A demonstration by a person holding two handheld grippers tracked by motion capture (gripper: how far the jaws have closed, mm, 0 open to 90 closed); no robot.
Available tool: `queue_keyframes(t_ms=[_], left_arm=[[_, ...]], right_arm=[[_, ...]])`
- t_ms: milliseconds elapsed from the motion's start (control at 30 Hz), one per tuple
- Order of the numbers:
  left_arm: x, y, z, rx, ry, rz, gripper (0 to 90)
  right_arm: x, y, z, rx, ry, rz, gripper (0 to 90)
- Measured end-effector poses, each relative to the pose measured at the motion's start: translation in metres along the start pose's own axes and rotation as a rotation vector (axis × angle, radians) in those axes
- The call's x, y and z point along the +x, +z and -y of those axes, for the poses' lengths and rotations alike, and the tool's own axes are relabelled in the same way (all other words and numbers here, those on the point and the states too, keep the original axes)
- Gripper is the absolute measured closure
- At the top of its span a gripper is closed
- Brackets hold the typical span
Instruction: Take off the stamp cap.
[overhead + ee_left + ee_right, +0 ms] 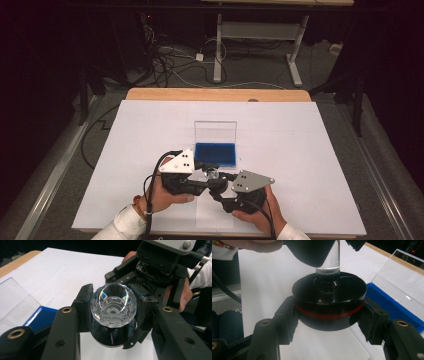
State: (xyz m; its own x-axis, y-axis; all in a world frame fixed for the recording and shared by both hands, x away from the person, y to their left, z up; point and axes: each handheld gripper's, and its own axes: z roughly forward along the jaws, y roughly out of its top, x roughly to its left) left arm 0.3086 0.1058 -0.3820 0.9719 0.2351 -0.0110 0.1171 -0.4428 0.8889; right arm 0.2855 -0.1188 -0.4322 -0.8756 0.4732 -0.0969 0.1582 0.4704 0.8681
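A clear faceted glass piece (113, 305) sits between the jaws of my left gripper (113, 307), which is shut on it. Its clear stem (328, 258) meets the top of a round black base with a red band (329, 305). My right gripper (329, 315) is shut on that base from both sides. In the high view both grippers, left (202, 181) and right (220, 187), meet near the table's front, with the glass piece (212, 174) between them, just in front of the blue box (216, 154).
A blue-lined box (390, 303) with an upright clear lid (215, 132) stands on the white table sheet (300, 150). A smaller white sheet (322, 346) lies under the base. Cables and a desk frame (255, 45) stand on the floor beyond the table.
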Motion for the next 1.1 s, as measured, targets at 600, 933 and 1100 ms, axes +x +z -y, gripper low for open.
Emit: queue_keyframes(t_ms=[600,933,1100], left_arm=[[0.001,-0.004,0.006,-0.041,-0.019,-0.008,54.9],[0.001,0.003,0.008,-0.007,-0.019,0.003,55.0],[0.000,0.007,0.008,0.001,-0.026,0.030,55.0]], right_arm=[[-0.020,-0.017,0.002,0.065,0.001,0.016,70.1],[-0.013,-0.007,0.009,0.093,-0.052,0.066,31.8],[-0.007,-0.005,0.008,0.080,-0.085,0.064,29.8]])
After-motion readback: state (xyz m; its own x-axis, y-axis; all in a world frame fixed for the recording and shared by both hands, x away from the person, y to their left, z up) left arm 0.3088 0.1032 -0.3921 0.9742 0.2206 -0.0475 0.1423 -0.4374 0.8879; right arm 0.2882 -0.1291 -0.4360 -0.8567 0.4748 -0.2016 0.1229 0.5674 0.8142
